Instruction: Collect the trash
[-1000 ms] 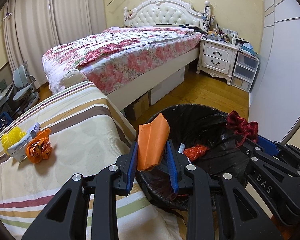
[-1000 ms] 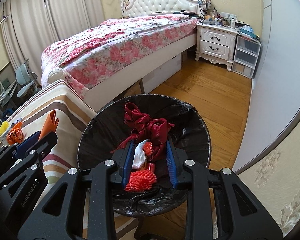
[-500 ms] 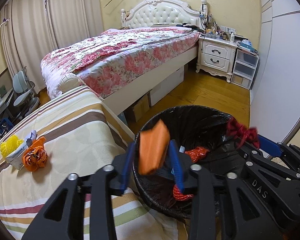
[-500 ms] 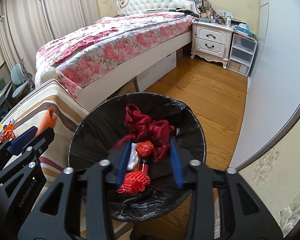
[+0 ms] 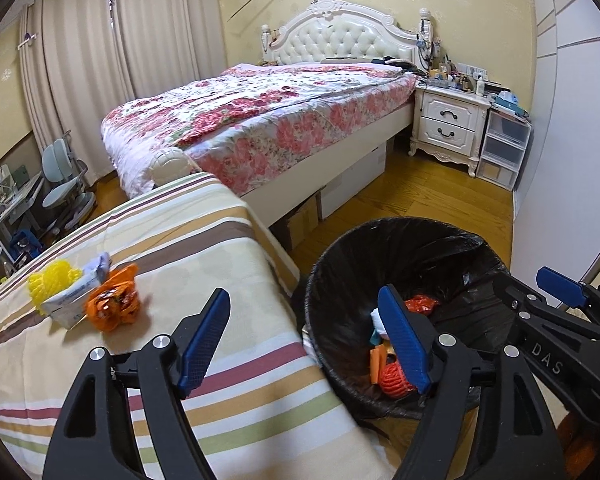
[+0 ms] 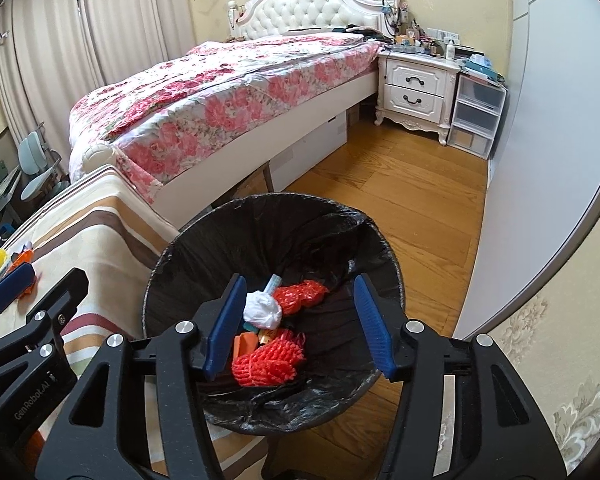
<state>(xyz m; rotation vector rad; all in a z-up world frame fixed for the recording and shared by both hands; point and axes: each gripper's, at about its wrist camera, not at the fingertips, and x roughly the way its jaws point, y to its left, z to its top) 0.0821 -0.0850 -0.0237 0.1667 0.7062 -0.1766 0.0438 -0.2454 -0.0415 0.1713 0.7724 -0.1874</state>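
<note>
Down inside the round bin lined with a black plastic bag (image 6: 364, 248), several pieces already lie at the bottom: a crumpled white tissue wad (image 6: 262, 310), two bundles of red-orange plastic netting (image 6: 270, 362), a folded orange paper scrap (image 6: 245, 345) and a small pale tube (image 6: 273, 281). So I judge a fair part of the collecting is done. What is left sits well apart on the striped cloth-covered surface (image 5: 204, 248) beside the bin: a crumpled orange foil wrapper (image 5: 112, 306), touching a white and blue tissue pack (image 5: 76, 300) with a yellow foam net (image 5: 52, 282) behind it. My left gripper (image 5: 304, 340) hangs across the bin's near rim, its blue-padded jaws spreading wider and nothing between them. My right gripper (image 6: 298, 326) hovers straight over the bin's mouth, its jaws also parting, released and touching nothing; the rubbish below shows through the gap.
</note>
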